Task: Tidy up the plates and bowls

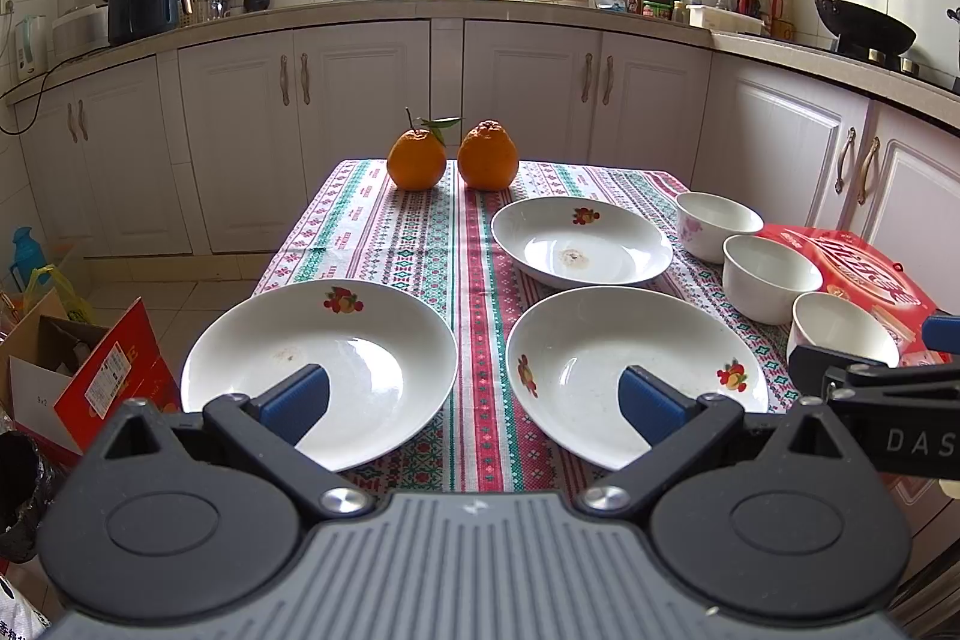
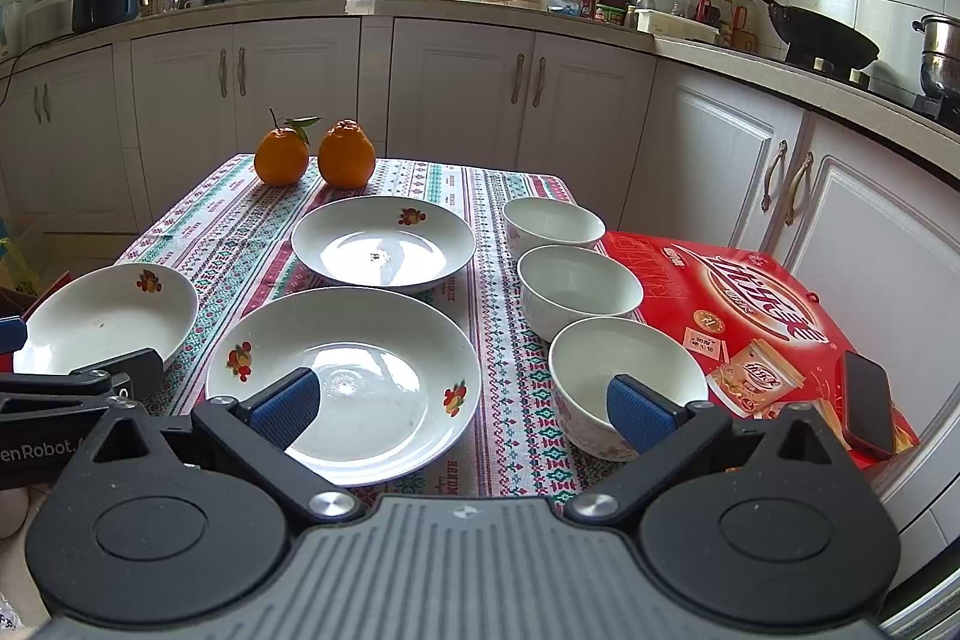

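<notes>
Hovering wide open: left gripper (image 1: 474, 403), right gripper (image 2: 462, 403).

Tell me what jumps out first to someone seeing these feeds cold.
Three white plates spread over the patterned tablecloth, with three white bowls lined up along its right edge. Two oranges stand at the far end, and a red box carrying a phone sits right of the bowls. Both grippers hover open, holding nothing.
</notes>
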`<state>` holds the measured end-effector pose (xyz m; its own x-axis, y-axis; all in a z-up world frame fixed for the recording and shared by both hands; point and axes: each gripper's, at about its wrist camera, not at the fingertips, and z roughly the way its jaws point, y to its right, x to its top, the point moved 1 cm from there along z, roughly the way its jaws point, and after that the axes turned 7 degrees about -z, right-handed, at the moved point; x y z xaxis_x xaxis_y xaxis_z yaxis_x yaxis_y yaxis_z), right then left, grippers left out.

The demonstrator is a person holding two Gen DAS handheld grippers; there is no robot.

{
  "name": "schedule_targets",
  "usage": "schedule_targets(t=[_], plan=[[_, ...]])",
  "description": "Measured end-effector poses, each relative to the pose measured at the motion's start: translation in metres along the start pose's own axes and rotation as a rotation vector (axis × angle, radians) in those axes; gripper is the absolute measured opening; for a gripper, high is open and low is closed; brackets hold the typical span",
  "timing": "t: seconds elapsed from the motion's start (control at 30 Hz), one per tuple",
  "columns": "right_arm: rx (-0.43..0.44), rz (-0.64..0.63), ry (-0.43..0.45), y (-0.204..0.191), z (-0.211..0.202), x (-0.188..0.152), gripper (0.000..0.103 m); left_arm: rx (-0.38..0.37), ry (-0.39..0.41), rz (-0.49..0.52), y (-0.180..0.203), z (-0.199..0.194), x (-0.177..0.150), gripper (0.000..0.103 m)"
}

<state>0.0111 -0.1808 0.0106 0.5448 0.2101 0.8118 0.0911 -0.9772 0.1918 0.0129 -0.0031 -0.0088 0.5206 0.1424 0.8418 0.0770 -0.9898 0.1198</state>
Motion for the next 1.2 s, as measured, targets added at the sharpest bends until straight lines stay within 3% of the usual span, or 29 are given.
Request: schedule_targets(t=[1.2], plan=[[0.041, -0.006, -0.003, 0.0006, 0.0046, 0.0038, 0.103, 0.004, -0.004, -0.001, -0.0040, 0.0014, 0.0026, 0.102]])
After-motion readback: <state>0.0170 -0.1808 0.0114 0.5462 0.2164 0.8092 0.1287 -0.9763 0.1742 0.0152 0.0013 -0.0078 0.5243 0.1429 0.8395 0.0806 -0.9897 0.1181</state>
